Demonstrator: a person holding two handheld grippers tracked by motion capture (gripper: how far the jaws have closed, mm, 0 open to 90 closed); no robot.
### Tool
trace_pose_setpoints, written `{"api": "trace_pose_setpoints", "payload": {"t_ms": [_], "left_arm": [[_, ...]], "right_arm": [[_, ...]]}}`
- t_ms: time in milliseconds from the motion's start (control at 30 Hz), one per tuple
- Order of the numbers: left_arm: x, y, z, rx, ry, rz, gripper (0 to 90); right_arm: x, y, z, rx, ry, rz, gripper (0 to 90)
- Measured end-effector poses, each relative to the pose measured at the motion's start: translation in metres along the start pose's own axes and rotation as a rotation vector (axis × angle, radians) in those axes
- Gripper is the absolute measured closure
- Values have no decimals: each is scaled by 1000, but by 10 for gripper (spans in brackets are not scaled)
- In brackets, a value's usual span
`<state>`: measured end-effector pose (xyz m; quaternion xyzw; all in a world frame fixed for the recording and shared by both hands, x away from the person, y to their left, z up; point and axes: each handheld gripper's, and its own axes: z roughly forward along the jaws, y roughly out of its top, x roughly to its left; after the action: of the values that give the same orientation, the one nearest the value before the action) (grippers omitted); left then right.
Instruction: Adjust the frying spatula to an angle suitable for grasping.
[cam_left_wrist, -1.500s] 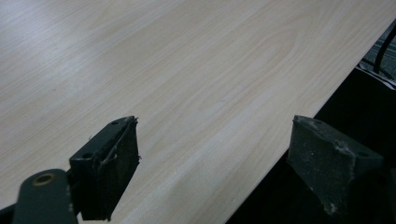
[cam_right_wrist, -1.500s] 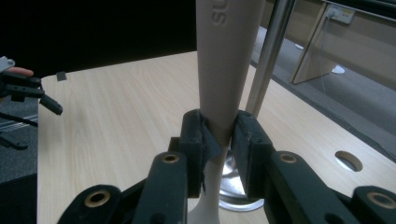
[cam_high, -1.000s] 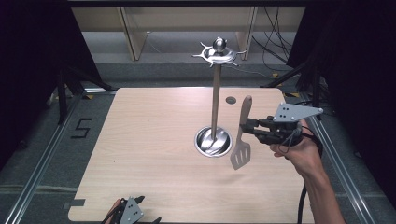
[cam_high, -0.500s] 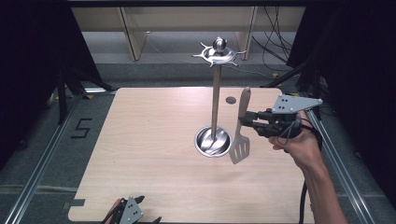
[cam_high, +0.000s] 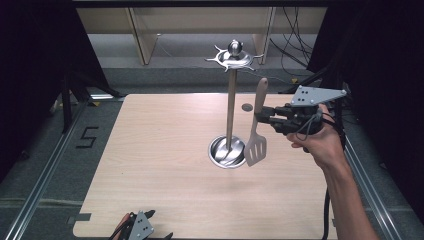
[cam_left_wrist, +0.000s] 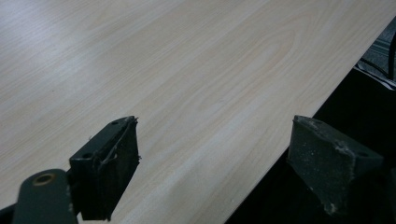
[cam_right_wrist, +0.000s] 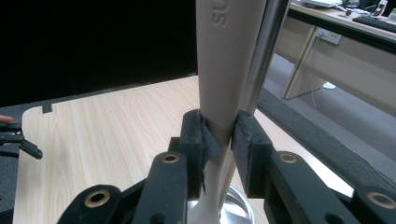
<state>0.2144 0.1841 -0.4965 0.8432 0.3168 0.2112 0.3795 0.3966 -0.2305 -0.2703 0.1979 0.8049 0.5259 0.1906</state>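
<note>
Right hand-held gripper (cam_high: 261, 118) clamped, raised

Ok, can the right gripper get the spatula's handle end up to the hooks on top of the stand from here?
Probably yes. The right gripper is shut on the spatula just beside the stand, with open air up to the hook ring.

A pale wooden table (cam_high: 165, 165) carries a metal utensil stand (cam_high: 229, 150).
</note>
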Motion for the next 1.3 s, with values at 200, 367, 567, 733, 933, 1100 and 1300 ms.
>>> {"api": "trace_pose_setpoints", "payload": {"t_ms": [200, 367, 567, 733, 933, 1100, 1300], "left_arm": [[0, 0, 0, 0, -1, 0, 156], [-1, 1, -1, 2, -23, -15, 156], [-1, 1, -1, -5, -23, -9, 156], [0, 1, -1, -3, -22, 0, 156], [-1, 0, 0, -11, -20, -13, 156], [0, 1, -1, 1, -13, 12, 156], [0, 1, -2, 2, -17, 13, 156]], "right_arm": [[-6, 4, 4, -3, -1, 6, 754], [-12, 8, 11, 14, 9, 33, 754], [-16, 10, 16, 24, 21, 44, 754], [-21, 10, 18, 31, 26, 51, 753], [-25, 9, 21, 41, 41, 65, 753], [-26, 10, 25, 46, 52, 63, 753], [-27, 13, 28, 65, 56, 86, 753]]}}
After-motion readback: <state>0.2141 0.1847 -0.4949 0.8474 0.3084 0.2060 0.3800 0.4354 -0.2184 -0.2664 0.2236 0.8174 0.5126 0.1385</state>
